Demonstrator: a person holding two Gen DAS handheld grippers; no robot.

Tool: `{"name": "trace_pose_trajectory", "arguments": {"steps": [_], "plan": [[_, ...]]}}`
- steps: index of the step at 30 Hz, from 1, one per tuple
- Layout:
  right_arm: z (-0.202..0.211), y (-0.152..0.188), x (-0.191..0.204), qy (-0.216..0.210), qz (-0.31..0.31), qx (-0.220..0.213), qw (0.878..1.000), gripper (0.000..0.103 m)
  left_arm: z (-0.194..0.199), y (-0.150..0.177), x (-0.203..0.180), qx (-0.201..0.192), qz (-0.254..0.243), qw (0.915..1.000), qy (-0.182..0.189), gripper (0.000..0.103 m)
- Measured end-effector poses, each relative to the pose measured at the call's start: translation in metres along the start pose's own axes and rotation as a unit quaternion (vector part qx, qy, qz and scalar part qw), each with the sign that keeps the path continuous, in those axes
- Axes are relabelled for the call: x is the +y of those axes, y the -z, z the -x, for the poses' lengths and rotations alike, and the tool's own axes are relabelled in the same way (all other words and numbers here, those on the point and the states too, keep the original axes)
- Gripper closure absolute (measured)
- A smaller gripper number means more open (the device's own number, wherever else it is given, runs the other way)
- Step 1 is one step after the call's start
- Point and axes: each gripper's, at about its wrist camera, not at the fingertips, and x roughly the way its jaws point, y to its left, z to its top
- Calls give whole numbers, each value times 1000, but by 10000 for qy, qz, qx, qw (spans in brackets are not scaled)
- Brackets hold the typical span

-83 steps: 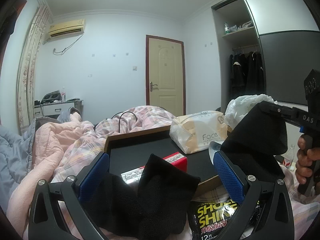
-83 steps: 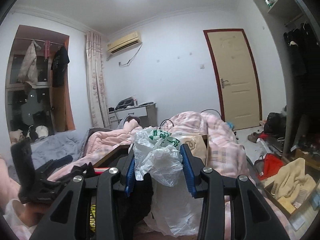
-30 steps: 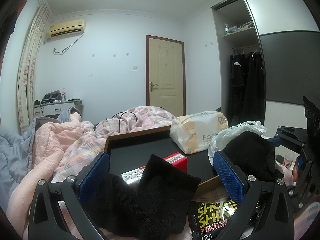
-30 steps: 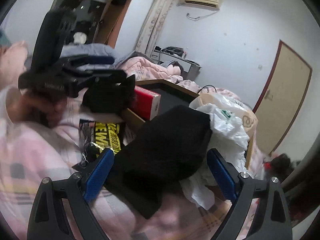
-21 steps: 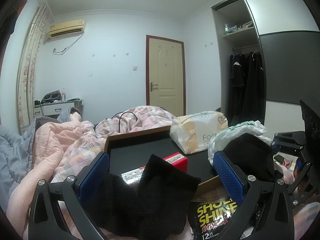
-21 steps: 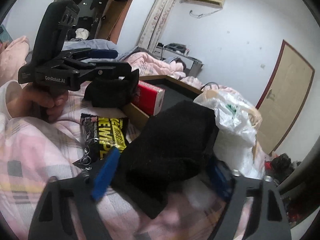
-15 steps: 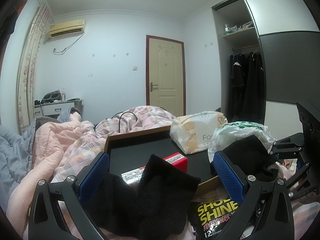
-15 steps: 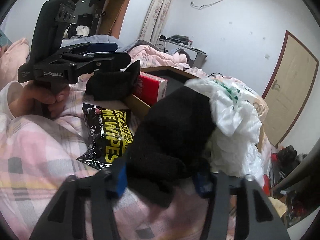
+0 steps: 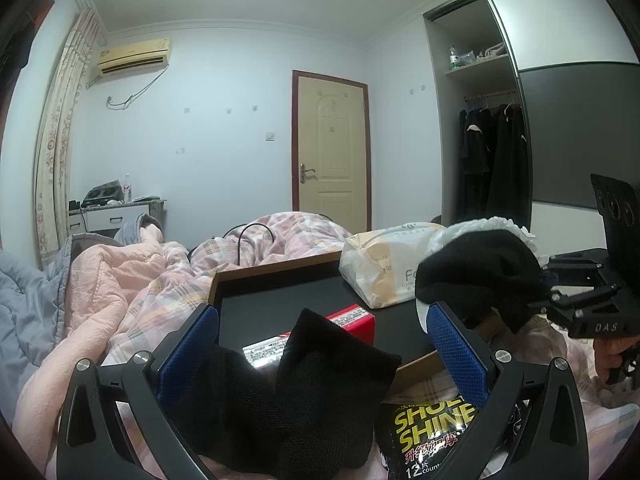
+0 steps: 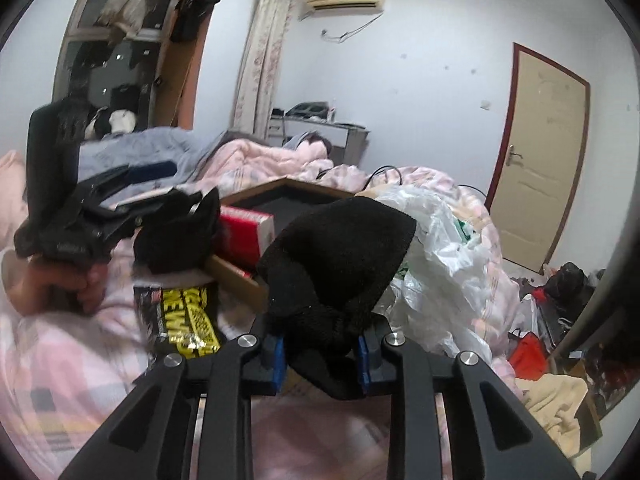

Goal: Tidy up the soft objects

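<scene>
My left gripper [image 9: 320, 344] stands open, jaws wide. A black sock [image 9: 316, 392] lies between them without reaching the right pad, draped at the near edge of a black tray [image 9: 276, 268]. A second black sock [image 10: 340, 248] is bunched between the blue pads [image 10: 278, 354] of my right gripper [image 10: 320, 356], whose jaws are closing and press on its lower end. This sock [image 9: 476, 272] also shows at the right of the left wrist view. A crumpled white plastic bag [image 10: 440, 248] lies right behind it.
A red box [image 9: 352, 320] and a tissue pack [image 9: 380, 272] sit in the wood-rimmed tray. A black shoe-wipes packet [image 9: 428, 432] lies on the pink plaid bedding [image 9: 160, 292]. Clutter covers the floor [image 10: 560, 320] to the right of the bed.
The right gripper's jaws went from wide apart to pressing on the black sock, and the gripper rolled. The left gripper and its sock have not moved.
</scene>
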Motion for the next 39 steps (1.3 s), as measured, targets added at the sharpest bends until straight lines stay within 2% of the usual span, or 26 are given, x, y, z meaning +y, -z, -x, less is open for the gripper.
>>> {"name": "trace_pose_trajectory", "arguments": {"steps": [5, 17, 24, 25, 28, 29, 30, 39], "plan": [[-9, -9, 0, 27, -191, -198, 9996, 81, 0, 0, 0, 1, -5, 10000, -3, 0], [-33, -13, -10, 197, -677, -51, 9975, 81, 0, 0, 0, -1, -9, 10000, -6, 0], [-29, 1, -6, 438, -489, 156, 9977, 78, 0, 1, 0, 0, -10, 10000, -5, 0], [-27, 2, -6, 491, -455, 151, 9976, 76, 0, 1, 0, 1, -4, 10000, -4, 0], [-20, 5, -4, 726, -416, 35, 9965, 47, 0, 1, 0, 2, 4, 10000, -1, 0], [-18, 7, -4, 812, -435, -22, 9958, 32, 0, 1, 0, 5, 7, 10000, -1, 0], [-15, 8, -3, 892, -429, -84, 9951, 27, 0, 1, 0, 8, 7, 10000, -1, 0], [2, 7, 0, 1302, -264, -563, 9895, 27, 1, 1, 0, 9, 11, 10000, 5, 0]]}}
